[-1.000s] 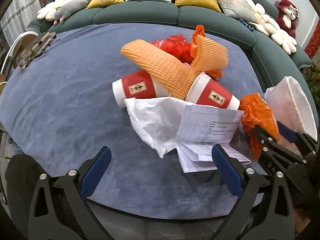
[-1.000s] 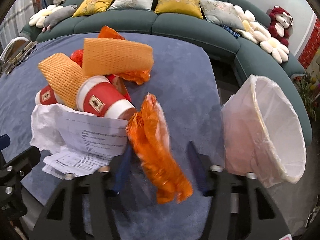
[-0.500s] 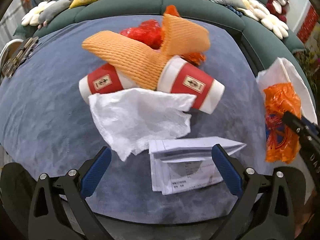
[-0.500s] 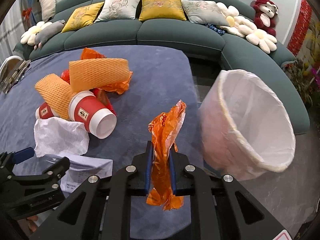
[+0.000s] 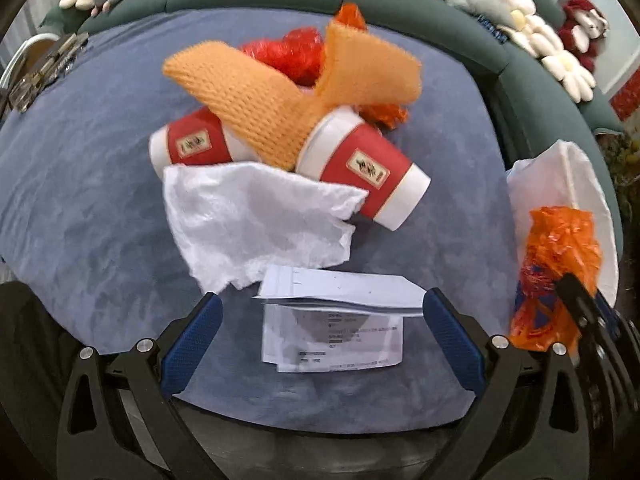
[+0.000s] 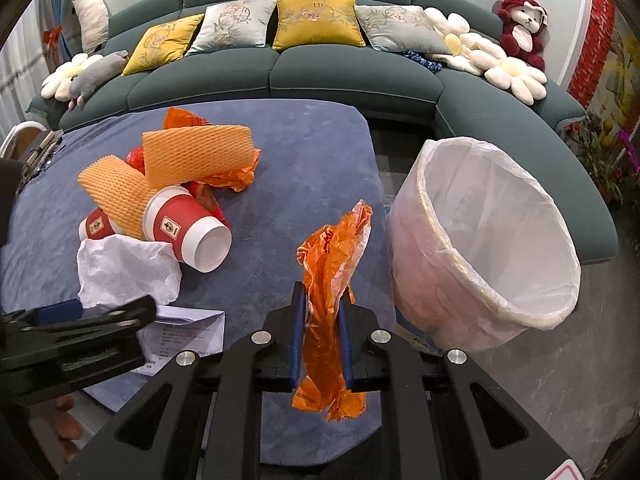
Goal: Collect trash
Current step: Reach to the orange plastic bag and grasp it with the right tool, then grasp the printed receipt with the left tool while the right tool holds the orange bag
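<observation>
Green sofa [image 6: 352, 76], cushions [image 6: 318, 22], plush monkey [image 6: 524, 28].

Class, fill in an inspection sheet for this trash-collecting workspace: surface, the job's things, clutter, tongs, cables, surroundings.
Surface: blue-grey table cover, trash heaped on its left part.
Job's things: two red paper cups on their sides; two orange foam nets on top; white tissue; folded papers; lined bin beside the table.
Clutter: metal item at the far left edge, unclear.
Tongs: left tongs open over the papers; right tongs shut on the orange bag.
Cables: nothing seen.
Surroundings: green sofa with cushions and plush toys.
</observation>
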Action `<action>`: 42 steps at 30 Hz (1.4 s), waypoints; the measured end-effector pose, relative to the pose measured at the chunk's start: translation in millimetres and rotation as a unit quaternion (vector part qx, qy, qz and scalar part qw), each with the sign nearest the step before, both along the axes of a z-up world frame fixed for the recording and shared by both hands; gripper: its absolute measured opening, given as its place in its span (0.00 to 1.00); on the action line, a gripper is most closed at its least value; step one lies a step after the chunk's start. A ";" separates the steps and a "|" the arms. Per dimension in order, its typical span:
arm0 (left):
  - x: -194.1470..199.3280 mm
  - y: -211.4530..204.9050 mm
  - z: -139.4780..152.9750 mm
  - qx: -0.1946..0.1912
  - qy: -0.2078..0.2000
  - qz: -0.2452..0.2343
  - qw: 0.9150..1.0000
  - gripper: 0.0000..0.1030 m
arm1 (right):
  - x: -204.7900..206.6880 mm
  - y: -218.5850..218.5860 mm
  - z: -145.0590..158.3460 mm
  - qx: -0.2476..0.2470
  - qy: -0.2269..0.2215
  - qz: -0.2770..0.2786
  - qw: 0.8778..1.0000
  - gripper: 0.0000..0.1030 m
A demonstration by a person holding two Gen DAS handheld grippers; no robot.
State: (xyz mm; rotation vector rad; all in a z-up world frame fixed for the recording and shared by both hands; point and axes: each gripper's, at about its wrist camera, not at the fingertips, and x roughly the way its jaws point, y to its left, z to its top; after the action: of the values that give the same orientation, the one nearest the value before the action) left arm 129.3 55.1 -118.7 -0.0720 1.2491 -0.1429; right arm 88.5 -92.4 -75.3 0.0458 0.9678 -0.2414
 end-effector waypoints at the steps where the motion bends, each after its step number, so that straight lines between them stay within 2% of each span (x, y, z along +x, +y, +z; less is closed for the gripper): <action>1: 1.2 -2.4 -3.4 0.005 0.006 0.004 1.000 0.92 | -0.5 -0.3 0.3 0.000 -0.001 0.000 1.000 0.14; 6: 8.7 -3.8 -22.7 -0.006 0.044 0.026 0.999 0.66 | -1.6 -3.2 -0.7 0.008 -0.001 -0.001 1.000 0.14; 9: 9.6 0.5 -28.6 -0.015 0.054 0.031 0.998 0.45 | -1.9 -3.6 -2.6 0.010 0.000 0.001 1.000 0.14; 11: 9.6 3.6 -32.1 -0.019 0.057 0.030 0.998 0.22 | -2.4 -4.2 -4.1 0.013 0.001 0.001 1.000 0.14; 13: 9.8 4.6 -33.9 -0.023 0.059 0.027 0.998 0.10 | -2.6 -5.9 -4.4 0.016 0.001 0.001 1.000 0.14; 17: 4.3 5.0 -23.0 -0.026 0.036 0.012 0.999 0.03 | -3.3 -7.1 -4.2 0.017 0.000 0.000 1.000 0.14; 21: -2.7 -0.4 -9.7 -0.034 0.013 -0.013 0.999 0.03 | -5.3 -8.8 -1.7 0.016 -0.005 -0.002 1.000 0.14; 24: -9.6 -3.8 -7.6 -0.060 0.027 -0.024 0.998 0.12 | -8.3 -10.9 -0.6 0.015 -0.008 -0.005 1.000 0.14; 25: -12.3 -4.6 -7.6 -0.071 0.033 -0.025 0.997 0.25 | -10.1 -11.9 -0.3 0.016 -0.009 -0.006 1.000 0.14; 26: -14.2 -8.2 -7.5 -0.073 0.038 -0.022 0.996 0.45 | -11.3 -12.5 0.1 0.016 -0.010 -0.008 1.000 0.14; 28: -18.4 -9.1 -5.7 -0.080 0.043 -0.010 0.996 0.56 | -13.0 -13.8 0.8 0.014 -0.011 -0.008 1.000 0.14; 33: -26.8 -18.1 1.3 -0.110 0.056 -0.009 0.992 0.56 | -17.0 -17.3 3.8 0.015 -0.015 -0.011 1.000 0.15; 37: -20.8 -25.8 3.8 -0.117 0.060 -0.003 0.991 0.56 | -18.4 -21.2 4.4 0.017 -0.018 -0.014 1.000 0.15; 42: -2.9 -31.2 -15.0 -0.112 0.108 0.043 0.987 0.56 | -19.7 -27.0 3.5 0.023 -0.018 -0.018 0.999 0.15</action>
State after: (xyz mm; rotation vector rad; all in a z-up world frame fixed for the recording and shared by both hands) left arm 126.4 23.9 -133.6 -0.3432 1.4408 -0.2040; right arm 68.8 -119.4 -71.7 0.1086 0.9364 -0.2500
